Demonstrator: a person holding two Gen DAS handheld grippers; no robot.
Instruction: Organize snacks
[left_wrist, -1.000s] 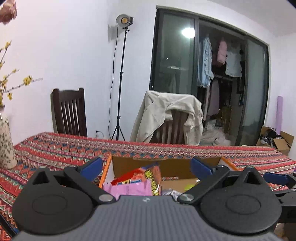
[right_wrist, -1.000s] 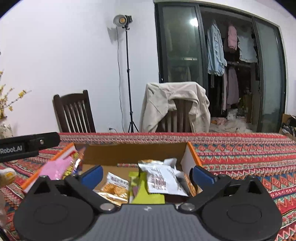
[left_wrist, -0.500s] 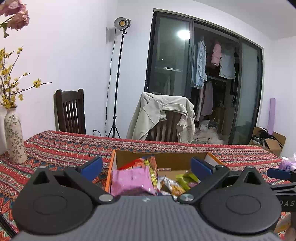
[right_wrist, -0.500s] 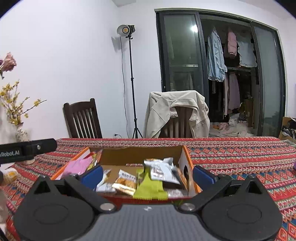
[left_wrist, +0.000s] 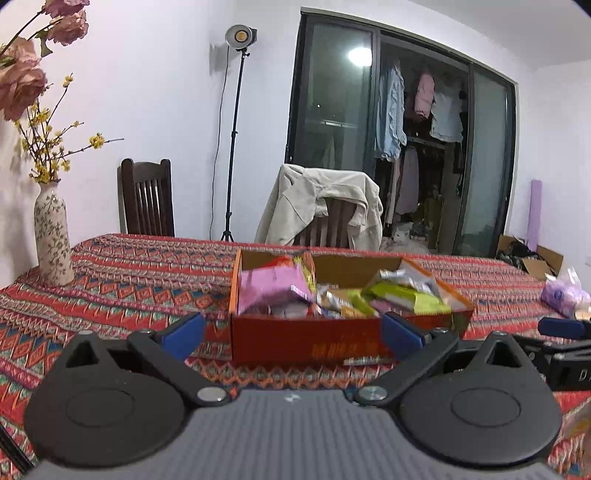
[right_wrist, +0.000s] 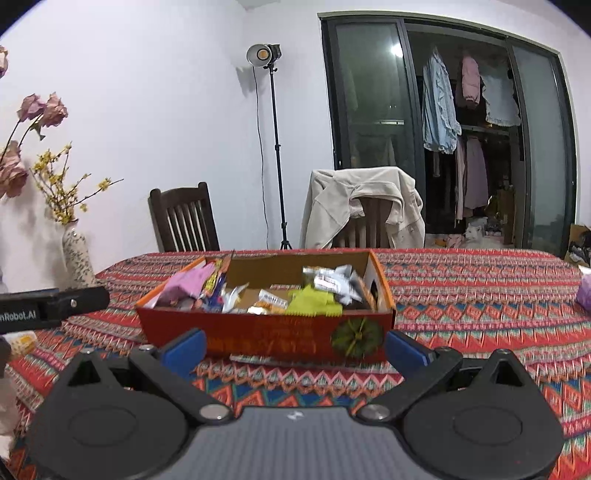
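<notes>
A red cardboard box (left_wrist: 306, 341) (right_wrist: 266, 338) sits on the patterned tablecloth, holding several snack packets: a pink one (left_wrist: 267, 290) (right_wrist: 186, 282) at its left, a lime-green one (left_wrist: 406, 295) (right_wrist: 314, 301) and a silver one (right_wrist: 332, 282) towards its right. My left gripper (left_wrist: 291, 334) stands open a little in front of the box, nothing between its fingers. My right gripper (right_wrist: 293, 349) is open too, just short of the box's front wall and empty. The right gripper's blue finger (left_wrist: 561, 326) shows at the right edge of the left wrist view.
A flowered vase (left_wrist: 51, 242) (right_wrist: 77, 258) stands at the table's left. A purple packet (left_wrist: 563, 293) (right_wrist: 583, 295) lies at the right. Two chairs (left_wrist: 147, 197) (right_wrist: 364, 208) stand behind the table, one draped with a beige jacket. A light stand (right_wrist: 275, 147) is by the wall.
Both grippers have drawn back and risen from over the box; its front wall now shows in full. Both have stayed open.
</notes>
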